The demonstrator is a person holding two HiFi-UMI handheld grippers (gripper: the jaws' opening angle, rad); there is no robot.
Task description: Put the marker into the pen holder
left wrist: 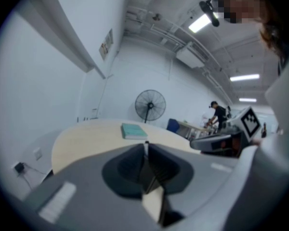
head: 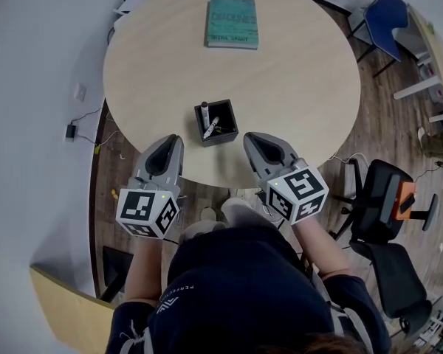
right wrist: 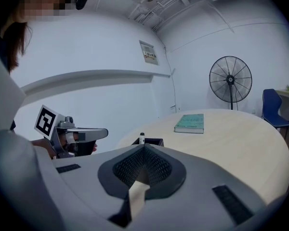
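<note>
Round table (head: 280,87), seen from above, with a green book (head: 232,22) lying flat at its far side. The left gripper (head: 168,141) and right gripper (head: 254,140) are held level over the near edge, one on each side of the pen holder (head: 232,121) and apart from it. In each gripper's own view the jaws are pressed together with nothing between them.

The pen holder, a small black square box, stands near the table's near edge. Inside it a pale marker (head: 211,127) leans across the opening, and a dark marker (head: 204,114) stands in the far left corner. No marker lies loose on the table.

Judgement: the marker looks already placed, so what remains is to end cleanly. Both grippers are best kept low, level and clear of the box. It looks light, so a brush from either gripper could tip it or spill the leaning marker.
</note>
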